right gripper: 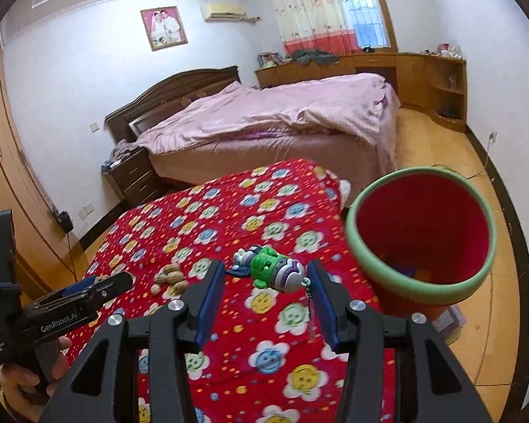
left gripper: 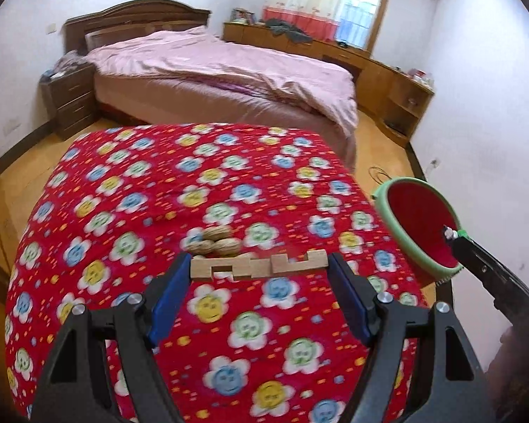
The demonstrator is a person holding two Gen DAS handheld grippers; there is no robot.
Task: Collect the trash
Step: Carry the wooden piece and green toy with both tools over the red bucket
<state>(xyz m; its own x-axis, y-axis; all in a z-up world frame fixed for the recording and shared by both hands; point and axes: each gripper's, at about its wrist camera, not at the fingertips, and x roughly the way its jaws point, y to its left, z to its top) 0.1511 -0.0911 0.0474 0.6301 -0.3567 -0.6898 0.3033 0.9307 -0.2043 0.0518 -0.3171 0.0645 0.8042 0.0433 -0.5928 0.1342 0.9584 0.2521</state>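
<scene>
Red flowered quilt (left gripper: pixel 130 190) over the work surface

I see a small heap of peanuts (left gripper: pixel 215 241) lying on it; the red bin with a green rim (right gripper: pixel 419 243) stands at its right edge

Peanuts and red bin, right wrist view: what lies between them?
The green toy, held in the right gripper, sits between the peanuts and the red bin; the right wrist view shows it.

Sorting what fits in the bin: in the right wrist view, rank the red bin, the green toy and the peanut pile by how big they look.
1. red bin, though nearest
2. green toy
3. peanut pile
</scene>
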